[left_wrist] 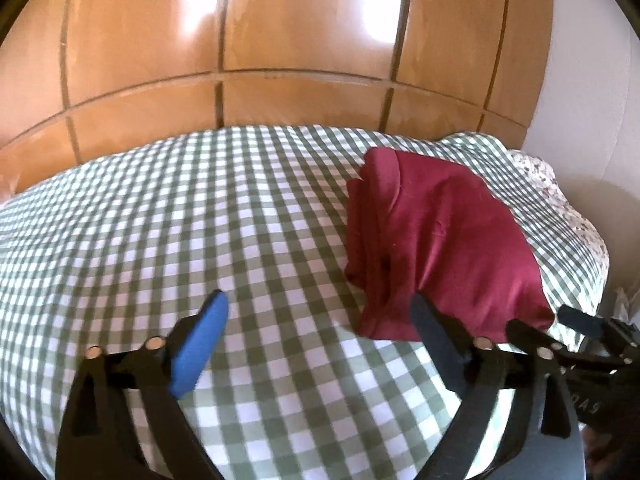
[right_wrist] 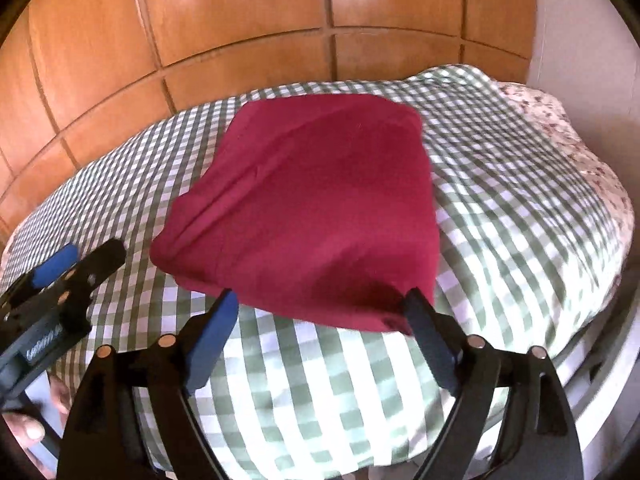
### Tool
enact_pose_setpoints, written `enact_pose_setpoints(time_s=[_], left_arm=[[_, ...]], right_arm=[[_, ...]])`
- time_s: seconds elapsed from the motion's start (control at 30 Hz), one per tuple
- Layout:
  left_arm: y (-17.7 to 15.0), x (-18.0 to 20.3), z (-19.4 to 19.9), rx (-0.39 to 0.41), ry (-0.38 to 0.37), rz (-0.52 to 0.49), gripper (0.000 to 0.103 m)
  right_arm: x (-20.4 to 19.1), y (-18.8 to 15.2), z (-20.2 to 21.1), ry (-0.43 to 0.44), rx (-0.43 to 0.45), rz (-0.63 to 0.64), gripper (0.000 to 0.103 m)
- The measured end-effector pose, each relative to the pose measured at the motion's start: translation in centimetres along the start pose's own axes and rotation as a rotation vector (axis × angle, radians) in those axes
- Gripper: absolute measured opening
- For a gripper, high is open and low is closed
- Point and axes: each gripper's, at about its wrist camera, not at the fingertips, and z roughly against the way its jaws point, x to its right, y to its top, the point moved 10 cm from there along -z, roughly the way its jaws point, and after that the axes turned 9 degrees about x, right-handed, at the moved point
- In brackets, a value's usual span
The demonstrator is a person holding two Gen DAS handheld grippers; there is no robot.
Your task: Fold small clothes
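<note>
Green checked bedcover [left_wrist: 200,208] under your grippers, wooden wardrobe [left_wrist: 280,40] ahead, folded red cloth [right_wrist: 312,208] past your right gripper [right_wrist: 324,316], left gripper [left_wrist: 320,312], both spread wide, empty, bed's near edge cut off.

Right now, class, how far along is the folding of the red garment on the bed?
Done: the red garment lies folded into a compact shape on the checked bedspread. In hand: nothing; the left gripper and right gripper are both open, their fingers empty. Left: possibly some tidying of the bunched layers at its left edge; no other clothes are visible.
</note>
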Motion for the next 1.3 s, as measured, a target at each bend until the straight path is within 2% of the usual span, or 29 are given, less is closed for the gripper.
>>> enact_pose_setpoints(time_s=[0.1,0.17,0.47,0.6,0.9,1.3], left_arm=[[-0.2,-0.6,1.1,0.019,0.021,0.008,0.095],[-0.4,-0.9,1.7,0.022,0.037,0.014,0.096],[-0.5,-2.1,3.8,0.042,0.071,0.044,0.099],[-0.3,-2.0,4.4,0.049,0.069,0.049,0.099],[-0.1,-1.7,5.2,0.068,0.102,0.018,0.099],[-0.3,-1.9,5.4,0.069,0.103,0.015,0.099]], right_arm=[[0.3,0.5,1.1,-0.049,0.042,0.005,0.1],[0.7,1.0,2.0,-0.113,0.089,0.003,0.101],[0.8,1.8,5.1,-0.203,0.201,0.006,0.101],[0.9,1.9,5.8,-0.213,0.226,0.0,0.101],[0.8,1.4,5.5,-0.191,0.214,-0.002,0.101],[1.4,1.4,5.7,-0.199,0.24,-0.038,0.101]])
